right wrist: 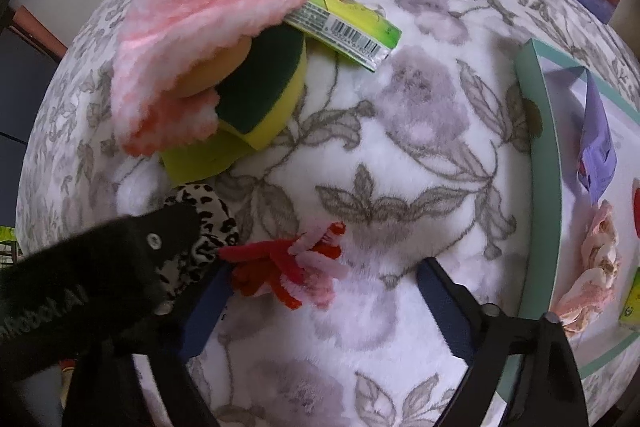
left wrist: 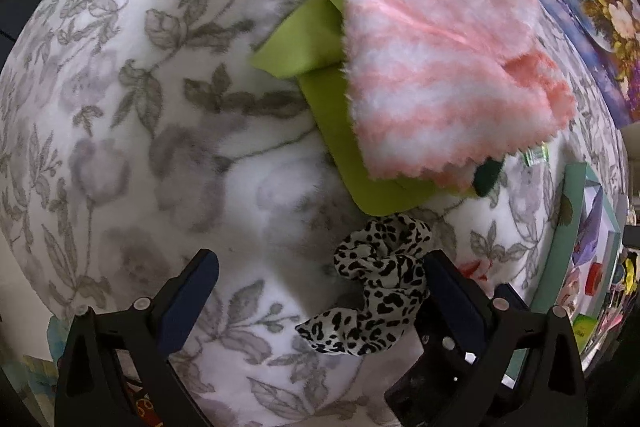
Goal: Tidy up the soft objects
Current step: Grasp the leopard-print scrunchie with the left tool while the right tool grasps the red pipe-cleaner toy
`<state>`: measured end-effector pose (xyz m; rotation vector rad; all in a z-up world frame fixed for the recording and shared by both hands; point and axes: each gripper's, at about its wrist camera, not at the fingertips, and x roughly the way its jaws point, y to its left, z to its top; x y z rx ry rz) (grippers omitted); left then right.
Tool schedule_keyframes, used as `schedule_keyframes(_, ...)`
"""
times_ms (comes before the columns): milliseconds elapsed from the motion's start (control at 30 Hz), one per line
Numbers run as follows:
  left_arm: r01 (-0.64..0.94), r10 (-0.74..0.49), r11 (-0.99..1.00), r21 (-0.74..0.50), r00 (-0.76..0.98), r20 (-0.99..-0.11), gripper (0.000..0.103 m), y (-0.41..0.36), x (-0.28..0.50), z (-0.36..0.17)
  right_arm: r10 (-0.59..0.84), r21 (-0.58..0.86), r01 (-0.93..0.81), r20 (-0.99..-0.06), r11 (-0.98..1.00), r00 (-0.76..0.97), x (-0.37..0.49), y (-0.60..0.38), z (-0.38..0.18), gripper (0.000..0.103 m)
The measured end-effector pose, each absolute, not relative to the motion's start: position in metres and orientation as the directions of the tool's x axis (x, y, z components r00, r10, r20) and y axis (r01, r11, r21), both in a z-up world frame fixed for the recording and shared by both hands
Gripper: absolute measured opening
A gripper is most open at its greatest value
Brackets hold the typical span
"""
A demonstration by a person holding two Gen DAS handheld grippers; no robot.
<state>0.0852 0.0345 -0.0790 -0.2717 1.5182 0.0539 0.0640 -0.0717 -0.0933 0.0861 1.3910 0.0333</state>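
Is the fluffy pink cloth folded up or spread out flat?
Folded. The pink cloth is doubled over, its layers curling atop the sponge in the right wrist view.

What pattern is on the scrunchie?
Black leopard spots on white; the scrunchie shows best in the left wrist view.

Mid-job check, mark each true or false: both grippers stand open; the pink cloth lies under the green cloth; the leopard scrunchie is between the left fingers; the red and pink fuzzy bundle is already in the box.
1. Both grippers stand open. True: left gripper and right gripper grip nothing.
2. Pink cloth lies under the green cloth. False: it lies on top.
3. Leopard scrunchie is between the left fingers. True, unpinched.
4. Fuzzy bundle is in the box. False: it lies on the blanket.
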Motion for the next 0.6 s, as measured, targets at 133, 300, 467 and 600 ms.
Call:
schedule_keyframes(133,-0.204,-0.214,0.955,-0.215,0.027,-0.977,0.072,0.028,0.084,-0.089,0.084,0.091,0.029,-0.978,0.995,0.191,0.066,-0.076,-0.090,0.072)
schedule_keyframes(300,-0.181,-0.238,0.953,-0.241,0.040,-0.970,0.050,0.021,0.085,-0.088,0.085,0.095,0.044,-0.976,0.994,0.199,0.070,-0.082,-0.088,0.057)
schedule_keyframes(467,-0.158,-0.250,0.954,-0.255,0.047,-0.967,0.036,0.004,0.086,-0.084,0.105,0.118,0.055,-0.974,0.991,0.200,0.072,-0.089,-0.089,0.053)
schedule_keyframes(600,-0.145,-0.247,0.957,-0.252,0.054,-0.968,0.032,-0.002,0.085,-0.085,0.104,0.118,0.058,-0.974,0.991,0.202,0.072,-0.091,-0.090,0.053)
